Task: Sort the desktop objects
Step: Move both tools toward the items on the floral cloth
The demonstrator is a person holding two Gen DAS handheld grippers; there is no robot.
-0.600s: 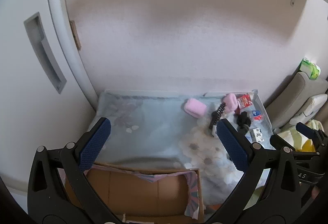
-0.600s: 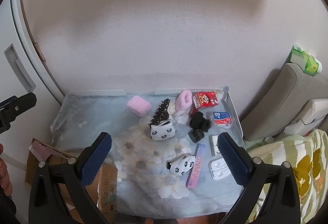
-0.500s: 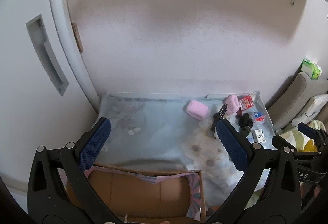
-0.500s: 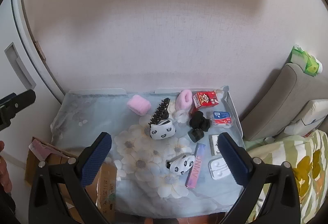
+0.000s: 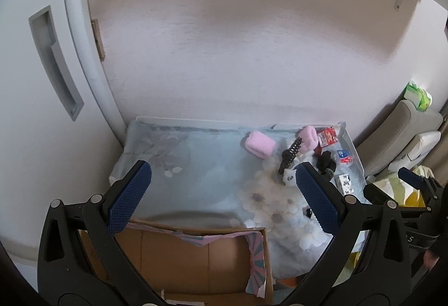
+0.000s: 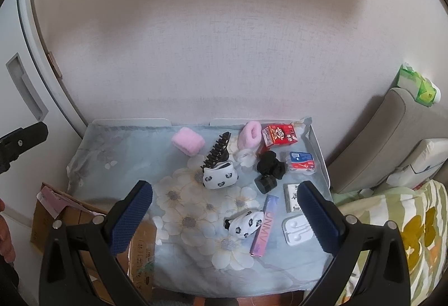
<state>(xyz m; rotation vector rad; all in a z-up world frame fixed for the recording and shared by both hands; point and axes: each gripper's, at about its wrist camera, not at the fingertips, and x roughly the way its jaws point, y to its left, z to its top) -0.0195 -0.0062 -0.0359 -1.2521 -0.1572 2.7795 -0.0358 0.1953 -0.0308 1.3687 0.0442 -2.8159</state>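
Note:
A small table with a blue floral cloth point(image 6: 117, 149) holds several items on its right half: a pink scrunchie point(image 6: 188, 141), a black claw clip point(image 6: 216, 152), two panda-print pouches point(image 6: 219, 178) point(image 6: 246, 223), a second pink scrunchie point(image 6: 250, 134), a red box point(image 6: 280, 135), a black scrunchie point(image 6: 271, 163), a pink tube point(image 6: 264, 225) and white earphones point(image 6: 296, 229). My right gripper point(image 6: 224, 218) is open and empty above the front of the table. My left gripper point(image 5: 221, 198) is open and empty over the table's bare left part point(image 5: 182, 163).
An open cardboard box point(image 5: 196, 261) stands on the floor at the table's front left. A white door with a recessed handle point(image 5: 53, 62) is at the left. A grey cushion point(image 6: 392, 132) and green-striped bedding point(image 6: 397, 227) lie at the right. The wall is right behind the table.
Both views have pulled back and up slightly, so the table looks a little smaller and lower. No item has moved; both grippers stay open.

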